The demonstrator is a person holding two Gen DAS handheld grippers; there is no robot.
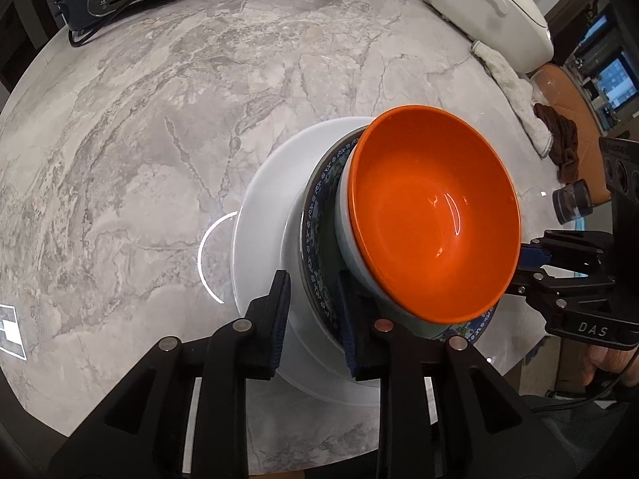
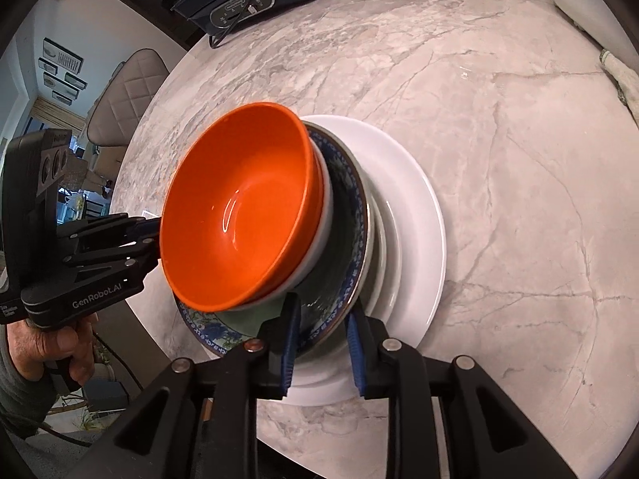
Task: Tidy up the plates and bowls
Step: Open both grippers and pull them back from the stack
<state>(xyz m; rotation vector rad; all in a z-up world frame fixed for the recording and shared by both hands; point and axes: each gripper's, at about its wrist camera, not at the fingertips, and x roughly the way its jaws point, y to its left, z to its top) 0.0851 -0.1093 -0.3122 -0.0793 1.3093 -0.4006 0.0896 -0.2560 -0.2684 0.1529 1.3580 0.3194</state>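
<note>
Both the left gripper (image 1: 313, 319) and right gripper (image 2: 323, 343), jaws part-open, straddle the blue-patterned ceramic plate's (image 1: 319, 239) rim, glossy orange bowl (image 1: 431, 215) stacked beyond their fingertips.

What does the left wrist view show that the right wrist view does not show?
Only the left wrist view shows the white appliance, the brown cloth and a small jar. Only the right wrist view shows a padded chair and wall pictures. Both show the orange bowl stacked on the blue patterned plate and white plate.
</note>
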